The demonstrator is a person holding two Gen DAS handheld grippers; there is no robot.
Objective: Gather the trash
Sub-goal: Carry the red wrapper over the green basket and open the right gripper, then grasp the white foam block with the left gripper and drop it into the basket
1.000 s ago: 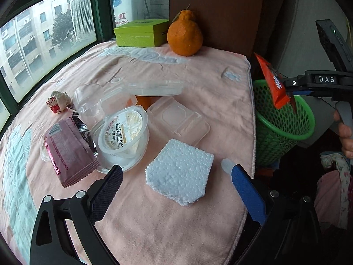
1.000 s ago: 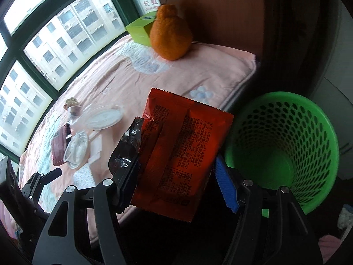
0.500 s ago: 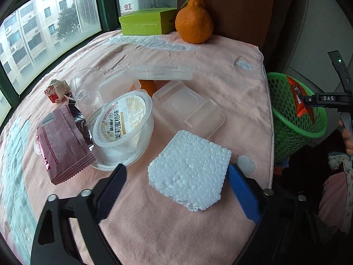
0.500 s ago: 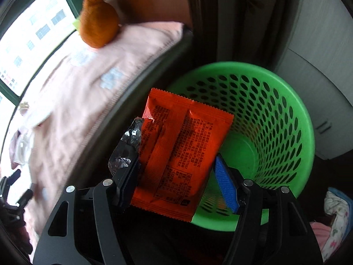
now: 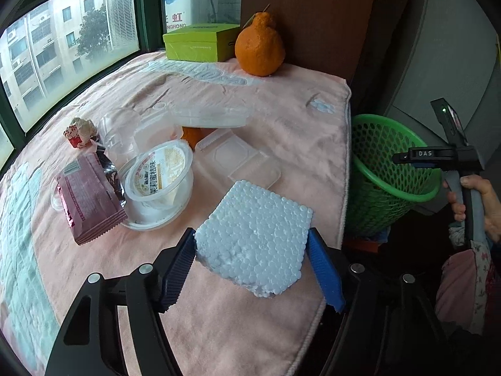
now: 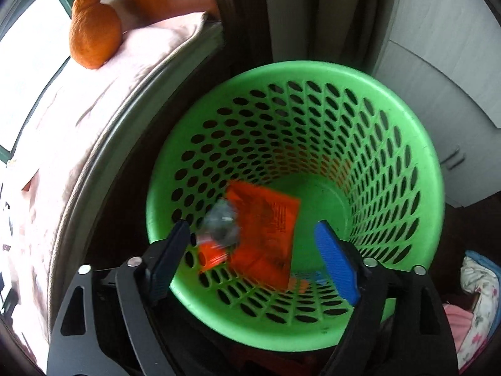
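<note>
Basket-bound wrapper below spread tongs

Pink towel under scattered trash.

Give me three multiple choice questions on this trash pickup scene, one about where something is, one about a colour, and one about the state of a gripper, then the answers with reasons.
1. Where is the orange wrapper?
A. On the pink towel
B. Inside the basket
C. Between the right gripper's fingers

2. What colour is the basket?
A. Green
B. Blue
C. White

3. What is the left gripper doing?
A. Standing open in the air with nothing near it
B. Gripping the pink packet
C. Straddling the white foam block, a finger on each side

Answers:
1. B: the right wrist view shows the wrapper, blurred, inside the mesh wall, clear of the open right gripper.
2. A: rim and perforated wall are bright green in both views.
3. C: the white foam block sits between the two fingers, on the pink towel.
</note>
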